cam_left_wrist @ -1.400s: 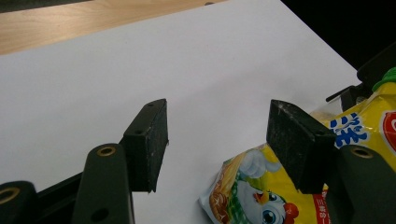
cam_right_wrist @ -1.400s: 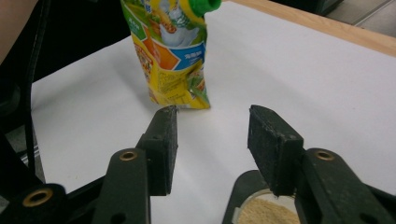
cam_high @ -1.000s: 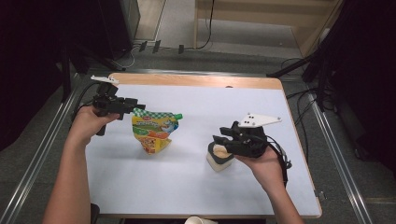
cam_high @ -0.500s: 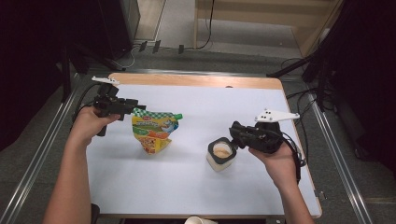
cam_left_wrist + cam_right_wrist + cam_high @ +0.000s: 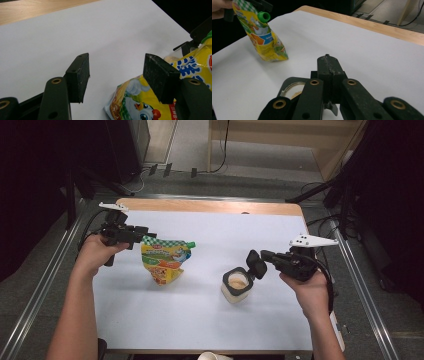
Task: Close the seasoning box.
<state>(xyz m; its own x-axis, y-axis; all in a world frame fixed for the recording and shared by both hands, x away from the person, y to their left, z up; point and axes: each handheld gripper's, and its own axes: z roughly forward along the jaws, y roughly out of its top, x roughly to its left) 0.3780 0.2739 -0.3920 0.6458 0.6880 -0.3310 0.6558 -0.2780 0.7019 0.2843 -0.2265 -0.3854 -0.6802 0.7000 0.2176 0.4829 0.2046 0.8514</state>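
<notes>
A yellow spouted pouch (image 5: 165, 262) with a green cap stands tilted on the white sheet, left of centre. My left gripper (image 5: 145, 239) sits by its upper left corner. In the left gripper view the jaws (image 5: 117, 72) stand open over bare sheet, with the pouch (image 5: 140, 105) low at the right, behind the right jaw. A small white jar (image 5: 236, 285) with a black rim and beige contents stands uncovered right of centre. My right gripper (image 5: 256, 262) hovers just right of it and has just been closing, with nothing between the jaws. They meet (image 5: 328, 61) above the jar (image 5: 292, 91), and the pouch (image 5: 265, 42) shows far left.
The white sheet (image 5: 210, 235) covers a table with a wooden far edge (image 5: 200, 206). Metal rails (image 5: 45, 285) run along both sides. A paper cup (image 5: 215, 356) pokes up at the near edge. Cables lie on the floor beyond the table.
My right gripper has come off the jar, drawn away to the right and shut its jaws. The jar stays standing on the sheet. Left hand and pouch have not moved.
</notes>
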